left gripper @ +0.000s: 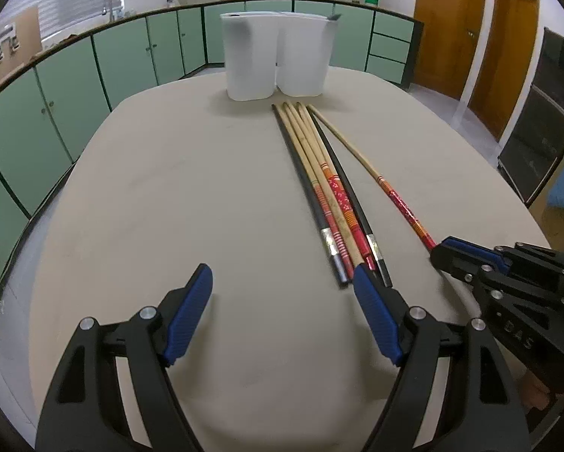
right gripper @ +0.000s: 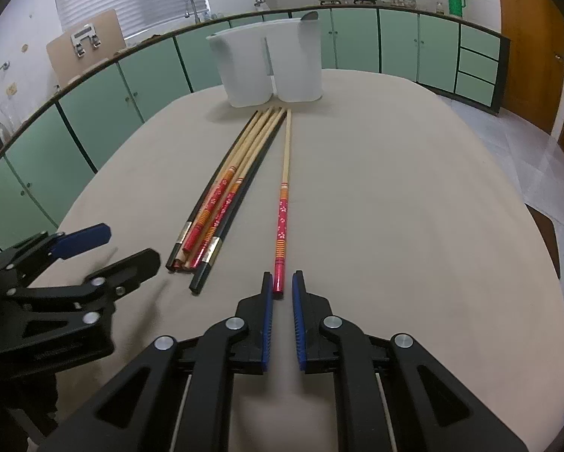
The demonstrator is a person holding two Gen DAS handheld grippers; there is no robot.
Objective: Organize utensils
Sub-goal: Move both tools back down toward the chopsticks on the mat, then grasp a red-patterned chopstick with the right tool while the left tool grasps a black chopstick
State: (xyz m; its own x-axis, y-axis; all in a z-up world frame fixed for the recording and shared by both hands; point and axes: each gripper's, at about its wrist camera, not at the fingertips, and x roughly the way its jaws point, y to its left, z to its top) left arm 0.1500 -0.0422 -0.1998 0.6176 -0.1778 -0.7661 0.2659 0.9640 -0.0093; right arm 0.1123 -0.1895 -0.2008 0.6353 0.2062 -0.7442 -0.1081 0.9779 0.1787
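Green kitchen cabinets curve behind a pale oval surface [right gripper: 395,207] on which two white containers [right gripper: 266,71] stand side by side at the far end. A bundle of chopsticks [right gripper: 221,203], bamboo and black, lies lengthwise with its tips toward the containers; a single red-handled chopstick [right gripper: 283,211] lies just beside it on the right, apart from the bundle, its long axis running straight away from the right hand-held gripper [right gripper: 282,286]. That gripper is closed to a narrow slot with the chopstick's near butt end between its blue pads [right gripper: 267,320]; actual pad contact is hard to confirm, as a thin gap seems to show on either side. The left hand-held gripper [left gripper: 282,275] stands wide open and empty, its right finger at the near ends of the bundle. The right hand is thus the nearer to the single chopstick, the left to the bundle. Container interiors are hidden, apart from a dark object showing at one rim, and the person's hands are largely cut off.
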